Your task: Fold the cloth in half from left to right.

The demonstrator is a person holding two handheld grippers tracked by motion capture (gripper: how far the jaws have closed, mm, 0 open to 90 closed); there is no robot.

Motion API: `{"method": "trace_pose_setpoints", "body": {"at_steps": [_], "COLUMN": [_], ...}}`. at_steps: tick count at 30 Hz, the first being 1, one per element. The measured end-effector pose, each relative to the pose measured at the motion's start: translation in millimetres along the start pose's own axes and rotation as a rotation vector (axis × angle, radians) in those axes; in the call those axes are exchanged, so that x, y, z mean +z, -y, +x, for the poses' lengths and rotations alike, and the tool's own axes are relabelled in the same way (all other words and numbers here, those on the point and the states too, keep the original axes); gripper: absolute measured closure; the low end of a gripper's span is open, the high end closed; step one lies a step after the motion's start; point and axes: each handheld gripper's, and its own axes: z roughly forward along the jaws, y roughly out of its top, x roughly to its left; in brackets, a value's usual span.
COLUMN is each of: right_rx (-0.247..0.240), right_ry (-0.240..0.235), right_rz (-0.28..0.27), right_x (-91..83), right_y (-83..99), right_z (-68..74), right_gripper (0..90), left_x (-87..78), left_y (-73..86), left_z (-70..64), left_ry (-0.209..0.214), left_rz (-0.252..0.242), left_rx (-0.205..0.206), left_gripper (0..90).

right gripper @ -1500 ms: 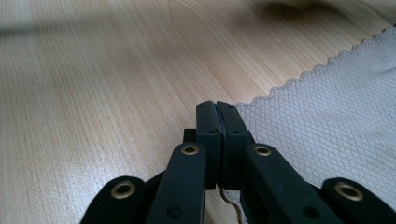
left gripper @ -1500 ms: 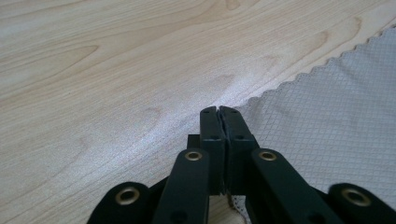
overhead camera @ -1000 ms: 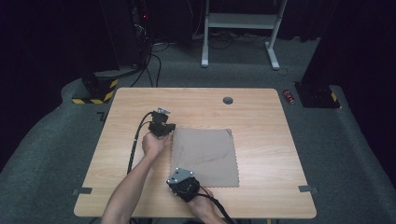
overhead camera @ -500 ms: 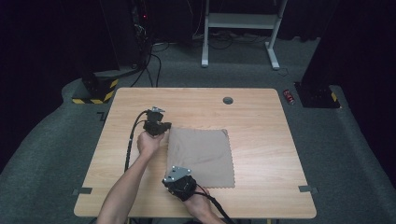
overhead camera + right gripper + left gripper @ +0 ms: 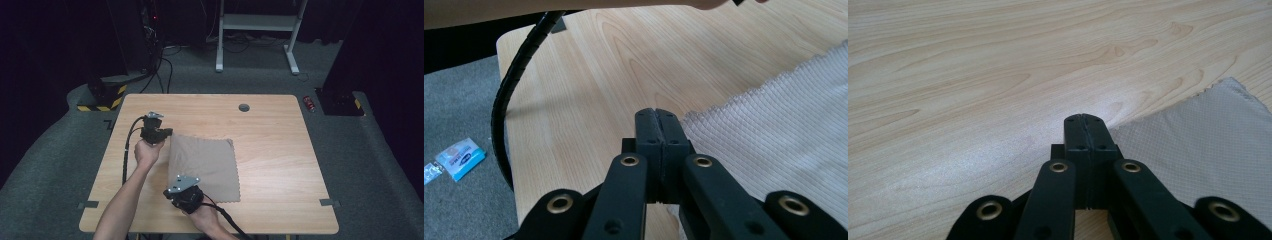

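Item 1: tabletop (image 5: 280,150), light wood grain, rectangular with rounded corners, a small dark round fitting (image 5: 244,107) near its far edge. It stands on grey carpet (image 5: 380,165).

Item 2: cloth (image 5: 205,167), grey-brown, roughly square with a pinked edge, lying flat on the tabletop left of centre. The weave shows as a fine grid in both gripper views.

Item 3: left gripper (image 5: 161,134), held in the person's left hand (image 5: 147,151), sits at the cloth's far left corner. In the left gripper view its black fingers (image 5: 1074,135) are pressed together, the tips at the cloth's edge; whether any fabric is pinched between them cannot be told. Its cable (image 5: 127,150) loops back along the left forearm.

Item 4: right gripper (image 5: 181,192), with a grey three-cornered plate on top, held in the right hand (image 5: 205,220), sits at the cloth's near left corner. In the right gripper view its fingers (image 5: 648,130) are together, tips at the corner of the cloth; a grip on the fabric cannot be confirmed. The other gripper's ribbed cable (image 5: 511,85) crosses that view at left.

Item 5: surroundings. A white frame (image 5: 257,35) stands beyond the tabletop; a black-and-yellow striped block (image 5: 102,97) lies at far left, a small red object (image 5: 310,102) at far right. A blue-and-white packet (image 5: 460,157) lies on the carpet beside the tabletop's edge.
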Motion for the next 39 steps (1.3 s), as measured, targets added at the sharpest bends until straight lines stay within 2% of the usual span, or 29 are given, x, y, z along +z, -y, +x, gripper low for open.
{"method": "trace_pose_setpoints", "body": {"at_steps": [5,11,20,27,34,39], "right_rx": [0.010,0.053,0.122,0.147,0.182,0.193], "right_ry": [0.025,0.067,0.128,0.165,0.194,0.211], "right_rz": [0.002,0.017,0.037,0.037,0.031,0.035], "right_x": [-10.9,-26.1,-41.3,-53.2,-66.7,-73.9], "right_y": [11.6,33.4,66.4,79.9,93.4,100.1], "right_z": [-5.8,-16.3,-29.2,-35.4,-44.6,-47.6], "right_gripper": [90.0,89.9,89.9,89.9,89.9,89.9], "left_x": [10.6,35.0,59.5,71.0,77.5,83.8], "left_y": [-1.7,-1.6,-7.5,-8.6,-12.7,-17.4], "left_z": [-11.9,-32.3,-57.3,-66.4,-73.9,-85.9], "left_ry": [0.020,0.054,0.079,0.088,0.109,0.116], "left_rz": [-0.002,0.009,0.031,0.044,0.040,0.051], "left_rx": [0.007,0.011,0.059,0.058,0.038,0.073], "left_gripper": [90.0,90.0,90.0,90.0,90.0,90.0]}}
